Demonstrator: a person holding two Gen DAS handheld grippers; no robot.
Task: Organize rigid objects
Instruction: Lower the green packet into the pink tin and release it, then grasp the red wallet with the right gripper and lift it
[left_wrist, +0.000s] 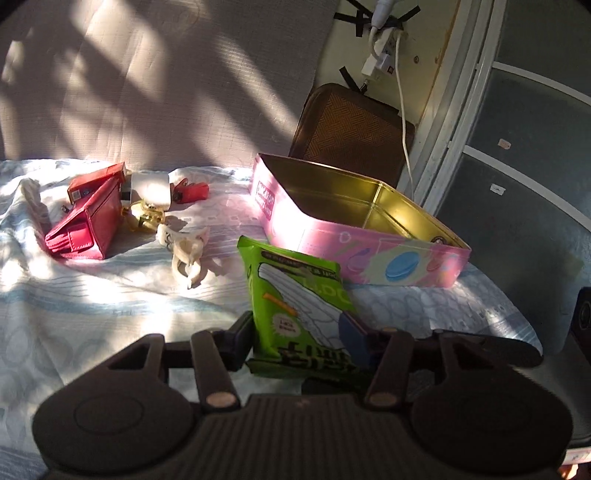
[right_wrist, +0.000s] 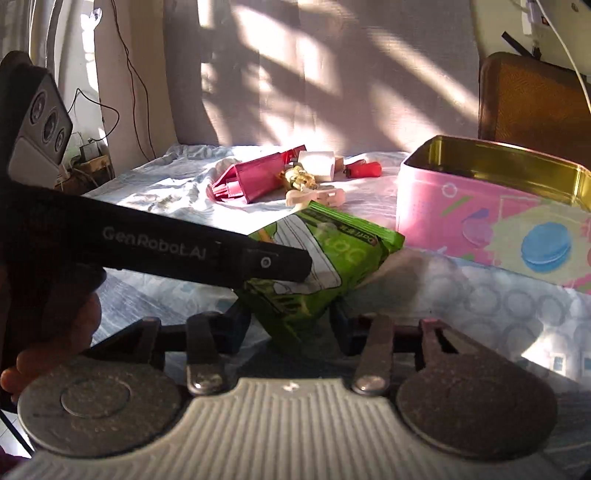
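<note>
A green snack packet (left_wrist: 295, 295) stands upright between the fingers of my left gripper (left_wrist: 297, 330), which is shut on its lower half. In the right wrist view the same green packet (right_wrist: 332, 243) has its near end between the fingers of my right gripper (right_wrist: 291, 317), whose pads touch both its sides. The left gripper's black finger (right_wrist: 258, 258) crosses over the packet there. An open pink tin (left_wrist: 362, 251) with a gold inside sits just beyond, right of the packet; the pink tin (right_wrist: 480, 221) looks hollow.
On the pale bedsheet at back left lie a red wallet (left_wrist: 88, 225), a red carton (left_wrist: 96, 181), a gold trinket (left_wrist: 146, 216), a white clip (left_wrist: 186, 254) and a small red item (left_wrist: 190, 192). A brown case (left_wrist: 351, 129) and white cable (left_wrist: 402, 110) stand behind the tin.
</note>
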